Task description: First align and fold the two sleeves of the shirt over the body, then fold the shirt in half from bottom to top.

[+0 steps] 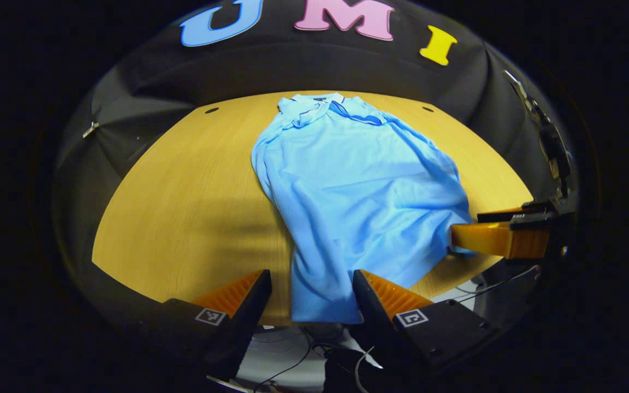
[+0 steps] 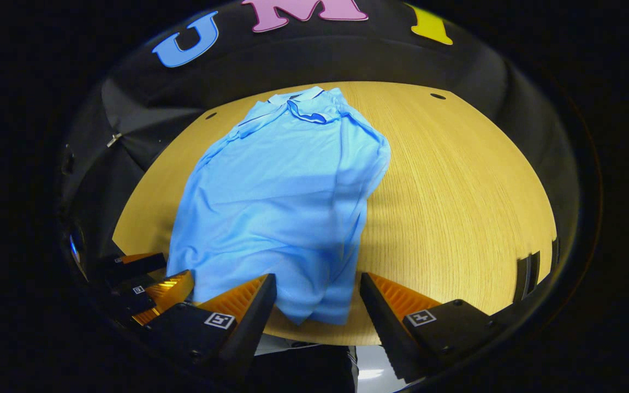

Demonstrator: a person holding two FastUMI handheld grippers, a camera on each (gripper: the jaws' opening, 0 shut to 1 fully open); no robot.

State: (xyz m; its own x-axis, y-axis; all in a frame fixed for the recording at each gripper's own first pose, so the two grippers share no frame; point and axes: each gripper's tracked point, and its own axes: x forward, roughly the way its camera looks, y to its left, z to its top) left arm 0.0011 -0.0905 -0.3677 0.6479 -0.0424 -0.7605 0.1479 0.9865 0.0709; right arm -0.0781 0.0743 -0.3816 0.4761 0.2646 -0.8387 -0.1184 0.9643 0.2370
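Observation:
A light blue polo shirt [image 1: 358,191] lies on the wooden table [image 1: 183,191] with its collar at the far end and its sleeves folded in over the body. My left gripper [image 1: 310,275] is open at the table's near edge, and the shirt's near hem corner hangs between its fingers. My right gripper [image 2: 317,277] is open too, with the other hem corner of the shirt [image 2: 282,191] between its fingers. In the left gripper view, the right gripper [image 1: 459,240] touches the hem's right edge. In the right gripper view, the left gripper [image 2: 181,286] sits at the hem's left.
Bare wood [image 2: 456,191] stretches wide on both sides of the shirt. Black cloth walls close in the table's far side. Cables [image 1: 292,355] hang over a pale floor below the near table edge. Small dark holes [image 1: 212,110] mark the far table corners.

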